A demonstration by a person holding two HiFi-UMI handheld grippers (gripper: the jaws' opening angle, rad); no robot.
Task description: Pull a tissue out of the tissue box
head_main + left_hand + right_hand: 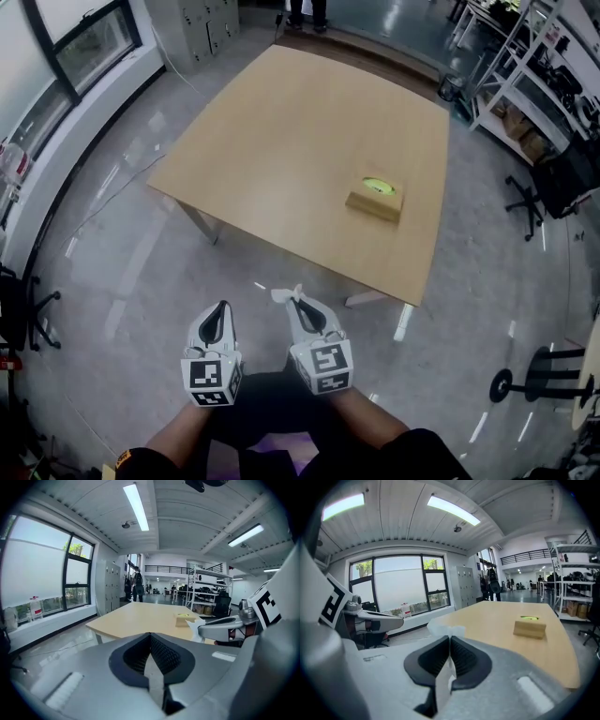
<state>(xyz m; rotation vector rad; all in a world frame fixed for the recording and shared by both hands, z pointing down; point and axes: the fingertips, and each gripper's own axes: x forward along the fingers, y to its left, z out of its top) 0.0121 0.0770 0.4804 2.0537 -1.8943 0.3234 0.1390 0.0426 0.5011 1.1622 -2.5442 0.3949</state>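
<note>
The tan tissue box (pixel 375 199) with a green-rimmed slot sits on the wooden table (pixel 309 141) near its right edge; it also shows as the box (pixel 529 627) and the box (pixel 183 619). Both grippers hang over the floor in front of the table, well short of the box. My right gripper (pixel 298 300) is shut on a white tissue (pixel 284 296), whose crumpled end (pixel 446 630) sticks up past the jaw tips (pixel 450 638). My left gripper (pixel 223 307) is beside it, shut with nothing in it (pixel 150 634). From the left gripper view, the right gripper (pixel 220 627) carries the tissue (pixel 194 629).
Shelving racks (pixel 530 66) and office chairs (pixel 553 187) stand to the right of the table. A window wall (pixel 66 66) runs along the left. A person (pixel 307 11) stands beyond the table's far end. Grey polished floor lies between me and the table.
</note>
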